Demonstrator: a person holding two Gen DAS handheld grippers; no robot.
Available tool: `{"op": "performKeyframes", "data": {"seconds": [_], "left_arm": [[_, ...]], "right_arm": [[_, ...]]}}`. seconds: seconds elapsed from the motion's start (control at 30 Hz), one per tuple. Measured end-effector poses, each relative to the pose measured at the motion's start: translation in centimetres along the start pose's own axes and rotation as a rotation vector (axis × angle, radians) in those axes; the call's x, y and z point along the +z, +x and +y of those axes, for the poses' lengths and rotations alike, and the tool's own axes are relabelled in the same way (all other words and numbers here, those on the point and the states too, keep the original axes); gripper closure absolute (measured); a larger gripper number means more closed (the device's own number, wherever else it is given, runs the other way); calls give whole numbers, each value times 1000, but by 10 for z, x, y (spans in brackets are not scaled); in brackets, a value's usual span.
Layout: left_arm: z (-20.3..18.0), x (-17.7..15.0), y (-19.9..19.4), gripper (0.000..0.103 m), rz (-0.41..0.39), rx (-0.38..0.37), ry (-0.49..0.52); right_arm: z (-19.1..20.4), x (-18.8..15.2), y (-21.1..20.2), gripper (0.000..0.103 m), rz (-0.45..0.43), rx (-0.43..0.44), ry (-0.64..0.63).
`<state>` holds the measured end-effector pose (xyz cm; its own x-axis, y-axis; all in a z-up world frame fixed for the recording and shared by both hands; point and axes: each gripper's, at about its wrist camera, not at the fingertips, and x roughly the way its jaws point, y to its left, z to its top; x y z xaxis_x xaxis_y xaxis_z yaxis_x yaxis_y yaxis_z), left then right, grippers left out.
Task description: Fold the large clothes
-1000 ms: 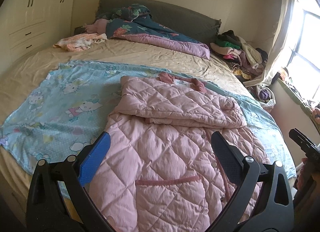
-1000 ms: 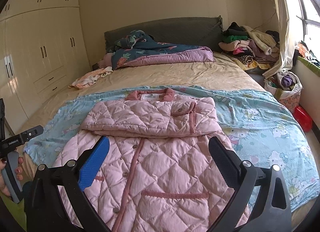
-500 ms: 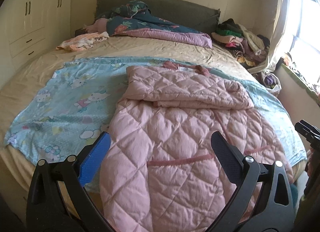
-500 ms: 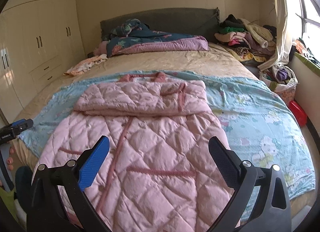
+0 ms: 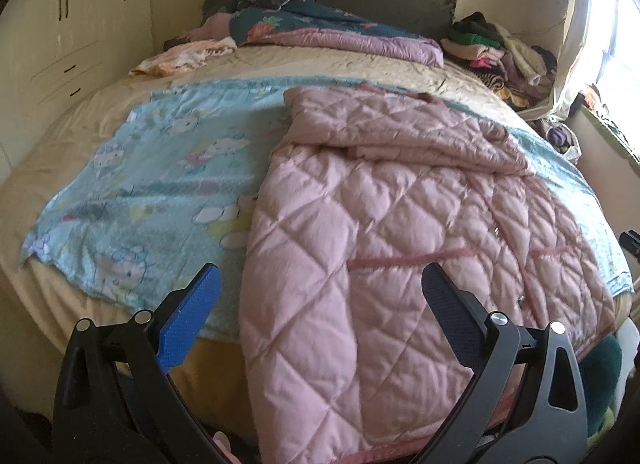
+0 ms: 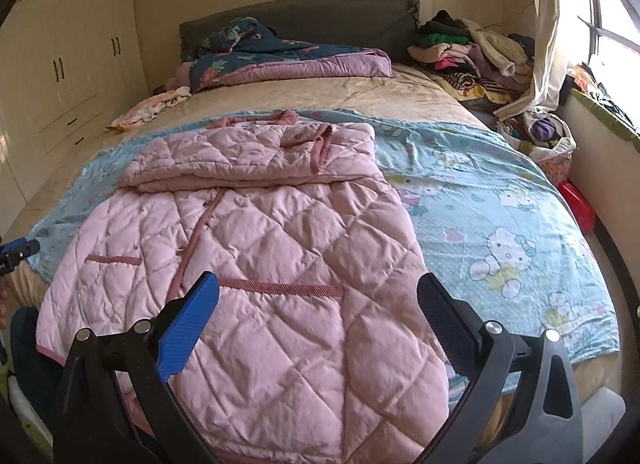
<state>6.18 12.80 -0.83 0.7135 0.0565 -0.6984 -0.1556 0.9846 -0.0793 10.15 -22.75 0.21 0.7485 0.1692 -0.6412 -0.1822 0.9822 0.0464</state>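
Observation:
A pink quilted coat [image 5: 384, 216] lies on a light blue cartoon-print sheet [image 5: 168, 168] on the bed, its sleeves folded across the chest and its hem hanging over the bed's front edge. It also shows in the right wrist view [image 6: 256, 248]. My left gripper [image 5: 320, 296] is open and empty, above the hem's left side. My right gripper [image 6: 318, 300] is open and empty, above the hem's right side. Neither touches the coat.
A dark floral quilt [image 6: 280, 56] lies by the grey headboard [image 6: 340, 20]. A pile of clothes [image 6: 468, 52] sits at the bed's back right. A small pink garment [image 6: 148, 108] lies at left. Wardrobes [image 6: 68, 64] stand left; a window and curtain [image 6: 548, 24] right.
Both grippers have pulled back and down toward the foot of the bed. The coat's hem now fills the lower view and the bed's front edge shows. Both stay open.

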Motion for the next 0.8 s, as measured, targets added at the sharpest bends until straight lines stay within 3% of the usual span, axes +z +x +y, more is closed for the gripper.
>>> {"op": "performKeyframes", "data": {"seconds": [0.3,0.8], "left_arm": [[9,-32,10,9,72,10,20],[31,-71,25,9,188,-3,-15]], "right_arm": [[-9,-12,-2,4,13,-7,7],[-51,-62,5,4,125,-44,70]]}}
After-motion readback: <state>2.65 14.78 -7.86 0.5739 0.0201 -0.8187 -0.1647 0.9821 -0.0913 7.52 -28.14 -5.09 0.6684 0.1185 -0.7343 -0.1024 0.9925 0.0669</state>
